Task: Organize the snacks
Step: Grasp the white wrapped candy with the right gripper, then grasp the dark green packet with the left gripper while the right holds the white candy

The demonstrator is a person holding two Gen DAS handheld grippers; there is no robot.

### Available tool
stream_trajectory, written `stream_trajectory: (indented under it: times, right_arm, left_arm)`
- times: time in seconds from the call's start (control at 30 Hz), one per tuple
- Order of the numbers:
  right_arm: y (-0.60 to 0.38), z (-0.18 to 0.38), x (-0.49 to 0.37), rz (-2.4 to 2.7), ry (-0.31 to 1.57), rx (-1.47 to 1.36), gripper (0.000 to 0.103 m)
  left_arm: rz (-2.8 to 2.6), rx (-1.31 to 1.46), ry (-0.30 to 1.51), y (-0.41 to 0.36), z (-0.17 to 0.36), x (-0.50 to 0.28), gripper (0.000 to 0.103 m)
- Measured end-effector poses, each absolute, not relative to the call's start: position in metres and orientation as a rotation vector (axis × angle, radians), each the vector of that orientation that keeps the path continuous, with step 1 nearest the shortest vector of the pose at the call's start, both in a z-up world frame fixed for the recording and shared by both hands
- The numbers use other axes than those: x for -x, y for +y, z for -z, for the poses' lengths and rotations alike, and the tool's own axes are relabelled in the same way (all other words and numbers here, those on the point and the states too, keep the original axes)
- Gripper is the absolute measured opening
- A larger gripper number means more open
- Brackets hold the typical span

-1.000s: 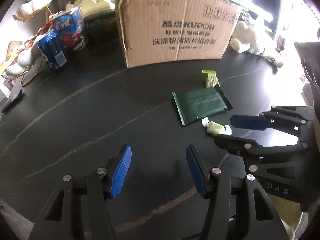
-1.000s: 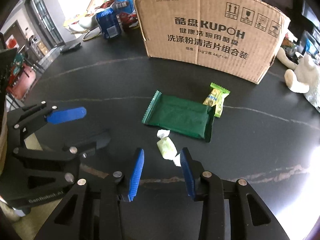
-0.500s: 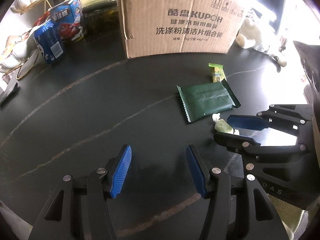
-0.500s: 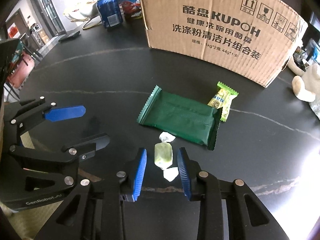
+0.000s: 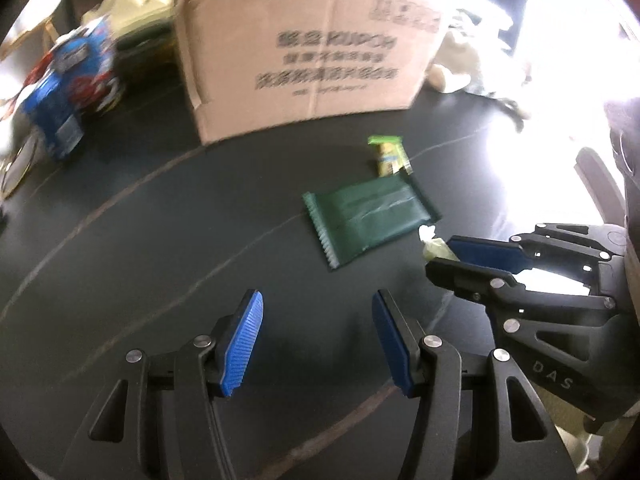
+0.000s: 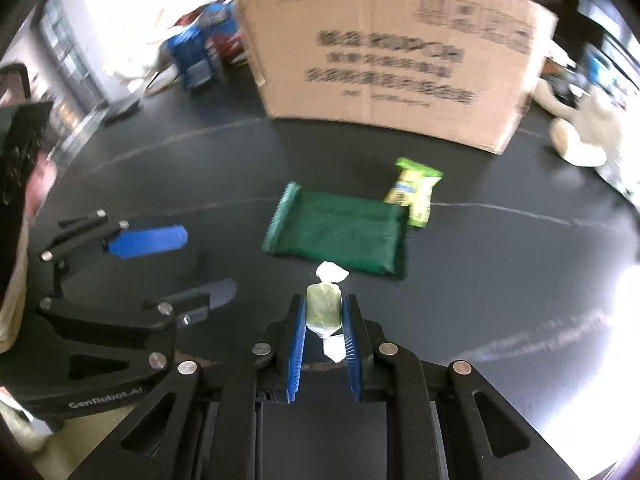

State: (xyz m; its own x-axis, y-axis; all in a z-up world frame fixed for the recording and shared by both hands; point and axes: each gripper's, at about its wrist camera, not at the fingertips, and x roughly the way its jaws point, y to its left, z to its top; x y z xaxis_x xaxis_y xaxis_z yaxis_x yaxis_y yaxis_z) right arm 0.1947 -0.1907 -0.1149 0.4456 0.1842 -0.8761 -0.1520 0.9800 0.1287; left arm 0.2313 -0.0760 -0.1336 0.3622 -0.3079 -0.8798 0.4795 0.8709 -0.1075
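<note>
My right gripper [image 6: 323, 312] is shut on a pale green wrapped candy [image 6: 323, 309], its blue pads pressed on both sides; the candy's twisted white end sticks out ahead. In the left wrist view the same candy [image 5: 436, 249] peeks out beside the right gripper [image 5: 450, 256]. A dark green flat packet [image 6: 340, 234] [image 5: 366, 222] lies on the black table just beyond. A small light green snack packet [image 6: 416, 190] [image 5: 388, 154] lies past it. My left gripper [image 5: 316, 340] hovers open over bare table, nothing between its fingers; it also shows at the left of the right wrist view [image 6: 180, 264].
A large cardboard box [image 5: 304, 48] [image 6: 392, 52] stands at the back of the black table [image 5: 140, 220]. Blue snack packs [image 5: 68, 92] [image 6: 200, 56] sit at the back left. A white plush toy [image 6: 580, 132] lies at the back right.
The right gripper moved forward around the candy and closed on it. Both views shifted slightly and blurred. The left gripper's jaws kept the same width.
</note>
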Motion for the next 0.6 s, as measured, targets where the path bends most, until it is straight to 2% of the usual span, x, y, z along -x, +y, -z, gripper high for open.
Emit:
stream_trajectory:
  times: [0.27,0.33,0.6]
  right_arm:
    - [-0.210,0.112,-0.186,-0.052,1.083,-0.132,0.020]
    - [-0.216,0.113,-0.185,-0.034,1.085,-0.166,0.020]
    - [-0.224,0.123,-0.182,0.060,1.090,-0.275,0.020]
  left_arm:
    - [0.670,-0.353,1.058,-0.109,0.126,-0.246,0.057]
    - [0.706,-0.391,1.062,-0.119,0.126,-0.250,0.062]
    - [0.799,-0.552,1.046,-0.148,0.133,-0.264,0.068]
